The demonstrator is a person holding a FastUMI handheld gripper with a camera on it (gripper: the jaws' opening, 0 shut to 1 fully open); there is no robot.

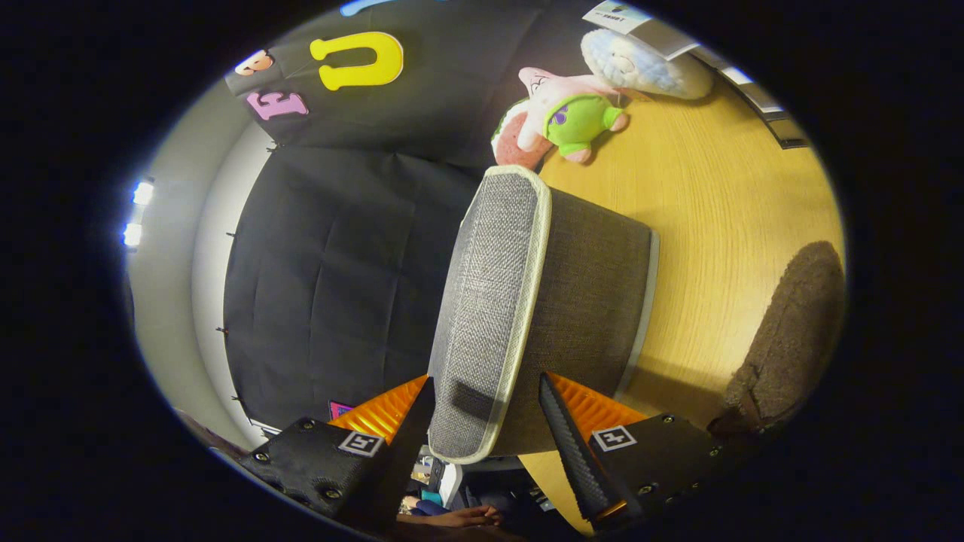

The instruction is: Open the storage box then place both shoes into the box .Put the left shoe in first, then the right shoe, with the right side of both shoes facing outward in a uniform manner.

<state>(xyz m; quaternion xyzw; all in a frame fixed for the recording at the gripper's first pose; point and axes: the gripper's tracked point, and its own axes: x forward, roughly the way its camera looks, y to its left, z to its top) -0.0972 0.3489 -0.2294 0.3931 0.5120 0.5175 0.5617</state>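
A grey fabric storage box stands on the wooden table, its lid closed and edged with pale piping. The lid's near end, with a small dark pull tab, lies between my fingers. My gripper is open and straddles that end: one finger sits against the lid's outer rim, the other over the box's side wall with a small gap to the piping. A brown fuzzy shoe lies on the table beside the box, off to the side of my fingers.
Beyond the box, a pink plush toy in green shorts lies by a pale blue fluffy item. The black cloth wall stands close along the box's lid side. A person's hand shows below my fingers.
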